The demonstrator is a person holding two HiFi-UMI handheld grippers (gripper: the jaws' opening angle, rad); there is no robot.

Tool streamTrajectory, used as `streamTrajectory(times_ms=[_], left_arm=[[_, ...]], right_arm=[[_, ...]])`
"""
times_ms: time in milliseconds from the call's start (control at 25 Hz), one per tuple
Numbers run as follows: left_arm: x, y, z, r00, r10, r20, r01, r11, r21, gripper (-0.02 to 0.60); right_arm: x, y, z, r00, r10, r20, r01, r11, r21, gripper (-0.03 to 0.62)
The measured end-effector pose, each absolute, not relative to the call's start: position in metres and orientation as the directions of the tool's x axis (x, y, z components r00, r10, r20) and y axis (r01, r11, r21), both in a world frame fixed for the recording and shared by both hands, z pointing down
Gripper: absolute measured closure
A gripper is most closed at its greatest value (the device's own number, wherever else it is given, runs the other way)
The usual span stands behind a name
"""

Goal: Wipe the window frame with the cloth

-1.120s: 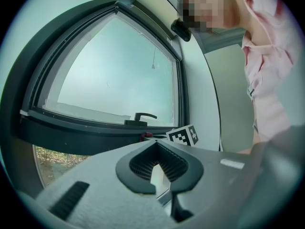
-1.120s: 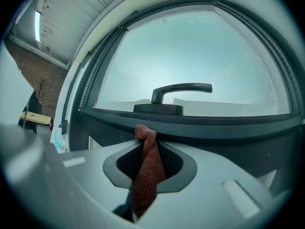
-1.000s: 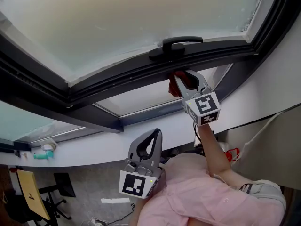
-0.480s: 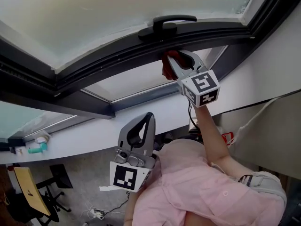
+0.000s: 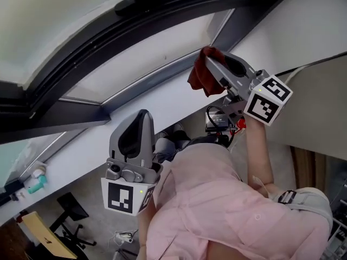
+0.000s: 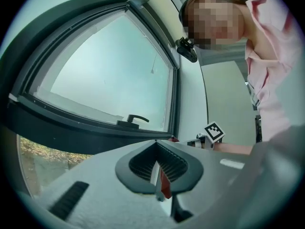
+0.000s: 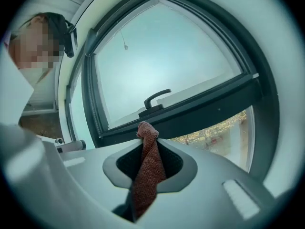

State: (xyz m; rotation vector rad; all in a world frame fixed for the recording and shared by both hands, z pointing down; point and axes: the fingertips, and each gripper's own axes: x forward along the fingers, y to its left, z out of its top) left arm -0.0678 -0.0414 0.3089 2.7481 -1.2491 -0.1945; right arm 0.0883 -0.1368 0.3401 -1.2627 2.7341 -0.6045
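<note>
My right gripper [image 5: 209,64] is shut on a dark red cloth [image 5: 202,75], held in the air below the dark window frame [image 5: 108,42] and apart from it. In the right gripper view the cloth [image 7: 147,171] hangs pinched between the jaws, with the frame's bar [image 7: 190,113] and its black handle [image 7: 155,99] beyond. My left gripper [image 5: 138,118] is lower and to the left, near the person's chest, its jaws closed with nothing between them. In the left gripper view its jaws [image 6: 156,144] meet, and the frame [image 6: 86,123] and handle [image 6: 131,119] show ahead.
A white sill [image 5: 97,145] runs below the frame, with a small teal object [image 5: 36,185] at its far left. The right wall [image 5: 303,26] is white. A black chair [image 5: 73,210] and cables [image 5: 219,121] lie on the floor below. The person's pink shirt [image 5: 217,205] fills the lower middle.
My right gripper has pulled the cloth down and away from the frame's bar beneath the handle. The head view has swung, and the left gripper now sits higher in it.
</note>
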Motion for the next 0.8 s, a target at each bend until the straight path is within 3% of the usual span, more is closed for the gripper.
streamTrajectory(times_ms=[320, 800], left_arm=[[-0.076, -0.023, 0.309, 0.770, -0.636, -0.057, -0.607, -0.757, 0.241, 0.584], [-0.099, -0.014, 0.328, 0.811, -0.584, -0.033, -0.555, -0.786, 0.274, 0.584]], right_arm=[[0.107, -0.086, 0.316, -0.546, -0.837, 0.026, -0.702, 0.440, -0.559, 0.537], [0.100, -0.063, 0.324, -0.462, -0.885, 0.058, -0.761, 0.361, -0.539, 0.539]])
